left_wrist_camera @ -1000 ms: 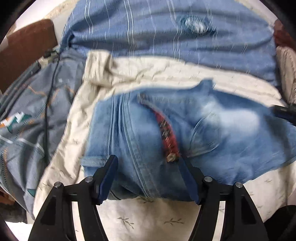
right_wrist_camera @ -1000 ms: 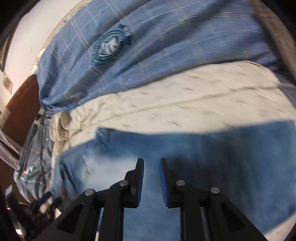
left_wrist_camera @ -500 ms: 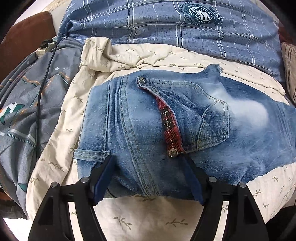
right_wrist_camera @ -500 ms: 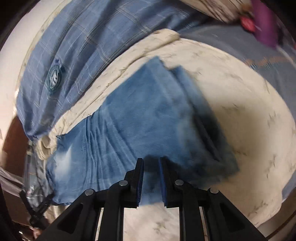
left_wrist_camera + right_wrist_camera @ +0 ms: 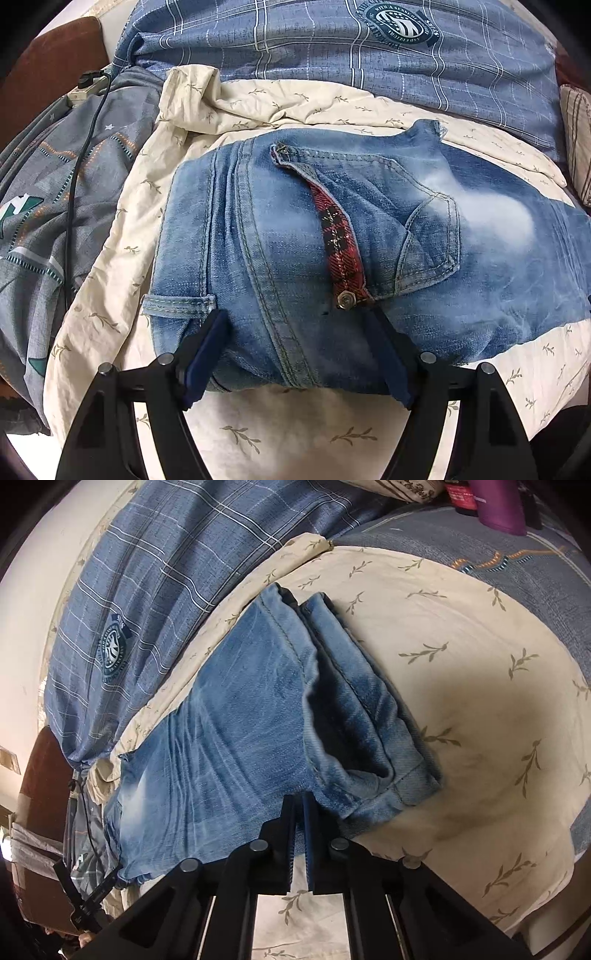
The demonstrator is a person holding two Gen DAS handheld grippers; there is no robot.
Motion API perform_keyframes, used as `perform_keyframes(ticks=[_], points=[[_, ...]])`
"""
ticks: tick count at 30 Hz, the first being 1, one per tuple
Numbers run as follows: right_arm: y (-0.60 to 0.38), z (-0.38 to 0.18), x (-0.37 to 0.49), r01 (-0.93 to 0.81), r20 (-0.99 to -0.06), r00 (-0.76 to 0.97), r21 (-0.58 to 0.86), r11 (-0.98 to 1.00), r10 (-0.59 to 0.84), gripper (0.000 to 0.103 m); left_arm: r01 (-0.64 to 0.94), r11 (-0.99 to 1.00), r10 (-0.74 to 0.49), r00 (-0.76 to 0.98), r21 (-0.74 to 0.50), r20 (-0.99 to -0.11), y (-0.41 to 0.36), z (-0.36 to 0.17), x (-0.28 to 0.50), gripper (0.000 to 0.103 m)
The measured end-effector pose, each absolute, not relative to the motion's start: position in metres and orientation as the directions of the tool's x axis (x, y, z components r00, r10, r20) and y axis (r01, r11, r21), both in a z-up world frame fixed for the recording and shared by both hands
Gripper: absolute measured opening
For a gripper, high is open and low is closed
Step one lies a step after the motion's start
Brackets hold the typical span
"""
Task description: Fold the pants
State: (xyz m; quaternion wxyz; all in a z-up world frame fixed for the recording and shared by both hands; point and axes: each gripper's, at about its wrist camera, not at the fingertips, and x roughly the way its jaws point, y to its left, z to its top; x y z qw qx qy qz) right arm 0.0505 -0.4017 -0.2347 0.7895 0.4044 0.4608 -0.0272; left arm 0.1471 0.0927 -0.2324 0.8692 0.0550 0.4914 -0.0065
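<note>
The jeans (image 5: 332, 236) lie flat on my cream bedspread (image 5: 303, 435), long axis running from waistband to leg hems (image 5: 384, 786). My left gripper (image 5: 299, 354) has just been opening, jaws wide astride the waistband edge, not pinching. My right gripper (image 5: 299, 812), jaws together, meets the hems' near edge; grip unclear.

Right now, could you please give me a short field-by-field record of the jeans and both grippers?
garment: jeans, flat on cream leaf-print sheet
waist end: left gripper, jaws just opening, fingers astride the waistband
hem end: right gripper, shut on near edge of the legs, beside the hems
behind: blue plaid pillow
</note>
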Motion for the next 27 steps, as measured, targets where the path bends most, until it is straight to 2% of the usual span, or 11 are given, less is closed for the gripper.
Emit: perform_keyframes(ticks=[6, 8, 11, 14, 18, 24, 27], points=[[-0.396, -0.226, 0.049, 0.433, -0.776, 0.546, 0.583, 0.687, 0.314, 0.005, 0.037, 0.99, 0.096, 0.511, 0.133, -0.854, 0.086, -0.226, 0.143, 0.078], [-0.39, -0.217, 0.049, 0.44, -0.793, 0.528, 0.561, 0.701, 0.304, 0.009, 0.035, 0.984, 0.133, 0.514, 0.176, -0.848, 0.078, -0.217, 0.138, 0.078], [-0.384, -0.199, 0.045, 0.414, -0.799, 0.527, 0.538, 0.734, 0.289, 0.012, 0.062, 0.975, 0.134, 0.608, 0.215, -0.783, 0.062, -0.191, 0.121, 0.078], [-0.381, -0.177, 0.036, 0.375, -0.764, 0.577, 0.562, 0.737, 0.289, 0.012, 0.086, 0.968, 0.11, 0.695, 0.234, -0.71, 0.043, -0.158, 0.102, 0.079], [-0.375, -0.153, 0.024, 0.321, -0.7, 0.642, 0.616, 0.719, 0.313, 0.012, 0.099, 0.969, 0.07, 0.769, 0.226, -0.636, 0.026, -0.122, 0.081, 0.084], [-0.359, -0.136, 0.011, 0.26, -0.64, 0.691, 0.654, 0.711, 0.336, 0.012, 0.092, 0.975, 0.041, 0.817, 0.201, -0.575, 0.014, -0.086, 0.058, 0.085], [-0.355, -0.133, 0.005, 0.238, -0.621, 0.702, 0.666, 0.707, 0.348, 0.013, 0.086, 0.979, 0.031, 0.832, 0.184, -0.554, 0.012, -0.074, 0.049, 0.091]])
